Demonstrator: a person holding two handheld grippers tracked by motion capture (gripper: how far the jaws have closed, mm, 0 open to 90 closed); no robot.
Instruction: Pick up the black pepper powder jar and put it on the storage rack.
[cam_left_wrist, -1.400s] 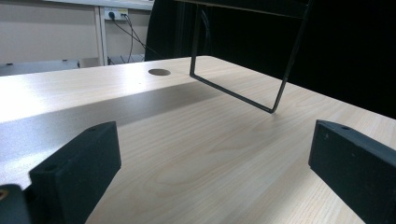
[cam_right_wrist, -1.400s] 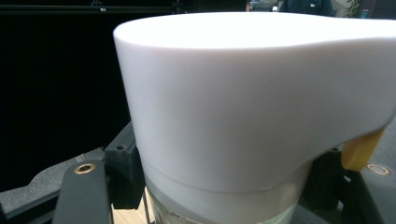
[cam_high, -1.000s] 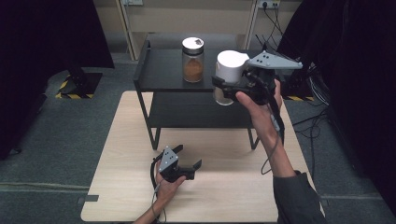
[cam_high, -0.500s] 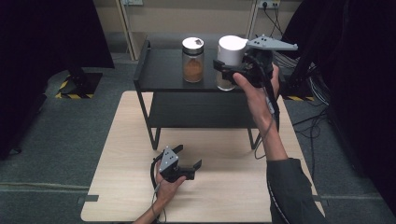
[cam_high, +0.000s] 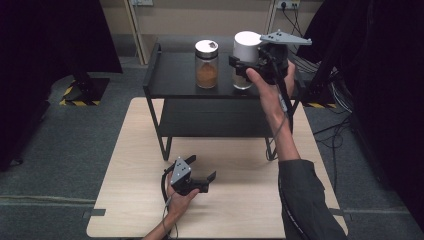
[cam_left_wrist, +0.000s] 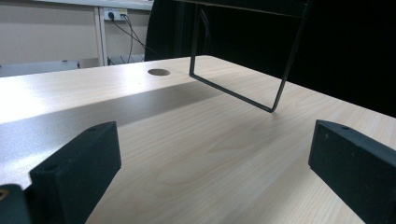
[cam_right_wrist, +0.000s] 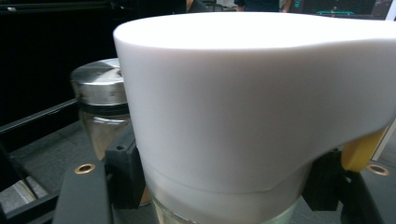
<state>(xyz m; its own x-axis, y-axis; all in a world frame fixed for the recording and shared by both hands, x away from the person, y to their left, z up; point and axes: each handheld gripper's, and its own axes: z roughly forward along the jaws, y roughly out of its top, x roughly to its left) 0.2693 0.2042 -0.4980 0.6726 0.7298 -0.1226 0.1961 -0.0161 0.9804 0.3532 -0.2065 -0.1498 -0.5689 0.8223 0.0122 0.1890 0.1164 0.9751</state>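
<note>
The right gripper (cam_high: 243, 67) is squeezing the white-topped jar (cam_high: 246, 59) on the far black shelf (cam_high: 170, 75), right of the brown jar (cam_high: 206, 64). The left gripper (cam_high: 200, 175) is resting wide open on the near table (cam_high: 240, 190).

White-capped jar (cam_high: 246, 59) with clear glass below, gripped by black right gripper (cam_high: 239, 64) with grey top plate; second jar (cam_high: 206, 63) has silver lid, clear glass, orange-brown contents. Black two-tier rack (cam_high: 170, 80) on light wood-grain table (cam_high: 250, 200), grey carpet floor (cam_high: 75, 140), yellow-black hazard tape (cam_high: 72, 102). Left gripper (cam_high: 202, 172) black with grey plate; sleeve (cam_high: 305, 200) dark grey.
</note>
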